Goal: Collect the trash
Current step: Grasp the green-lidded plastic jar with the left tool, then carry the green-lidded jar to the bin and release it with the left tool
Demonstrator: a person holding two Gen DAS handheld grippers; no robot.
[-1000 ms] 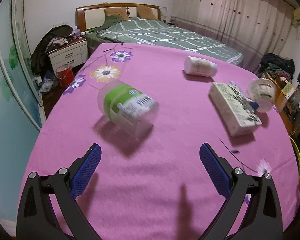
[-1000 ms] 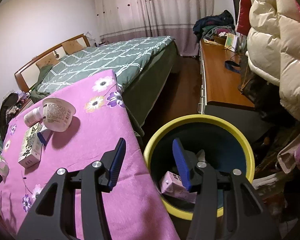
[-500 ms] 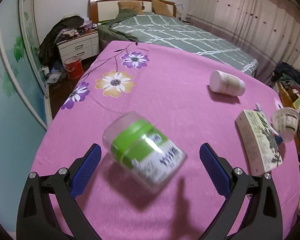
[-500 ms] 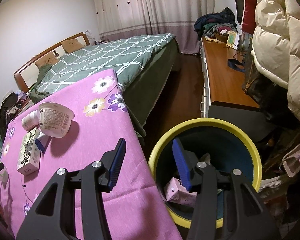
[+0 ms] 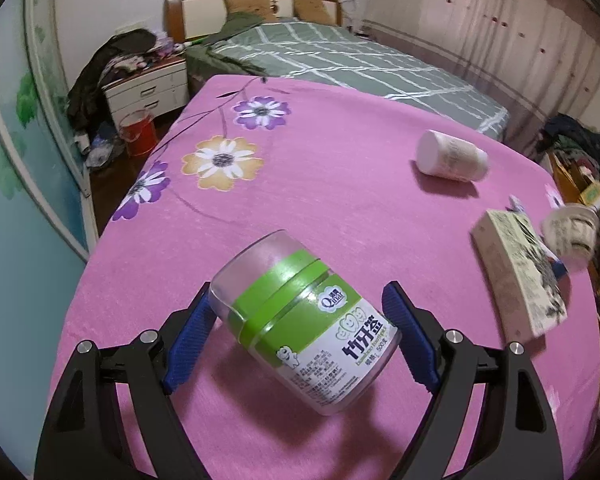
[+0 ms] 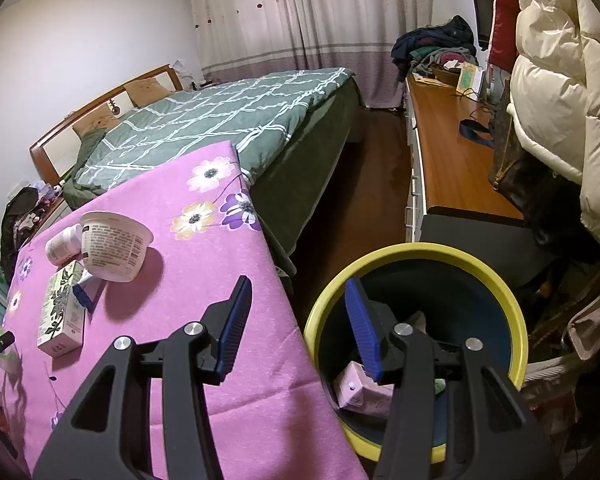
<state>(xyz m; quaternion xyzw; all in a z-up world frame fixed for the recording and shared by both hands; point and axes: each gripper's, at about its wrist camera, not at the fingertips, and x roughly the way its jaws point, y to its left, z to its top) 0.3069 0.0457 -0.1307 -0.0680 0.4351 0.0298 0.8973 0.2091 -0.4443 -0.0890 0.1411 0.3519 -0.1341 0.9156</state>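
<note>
A clear plastic jar with a green label (image 5: 304, 320) lies on its side on the pink flowered tablecloth (image 5: 320, 160). My left gripper (image 5: 300, 334) is open, its blue pads on either side of the jar; the left pad looks to touch it. Further right lie a white bottle (image 5: 450, 156), a white box (image 5: 520, 276) and a paper cup (image 5: 570, 232). My right gripper (image 6: 296, 330) is open and empty over the table's edge, beside the yellow-rimmed bin (image 6: 480, 276). The cup (image 6: 114, 246), box (image 6: 62, 312) and bottle (image 6: 62, 242) also show there.
A pink carton (image 6: 364, 390) lies in the bin. A bed with a green quilt (image 6: 220, 120) stands behind the table. A wooden desk (image 6: 452, 148) and a white puffy coat (image 6: 560, 92) are at the right. A nightstand (image 5: 148, 88) and red bucket (image 5: 138, 132) stand at the left.
My left gripper has moved forward to the green-label jar, and its pads have narrowed around it. My right gripper has stayed open near the bin.
</note>
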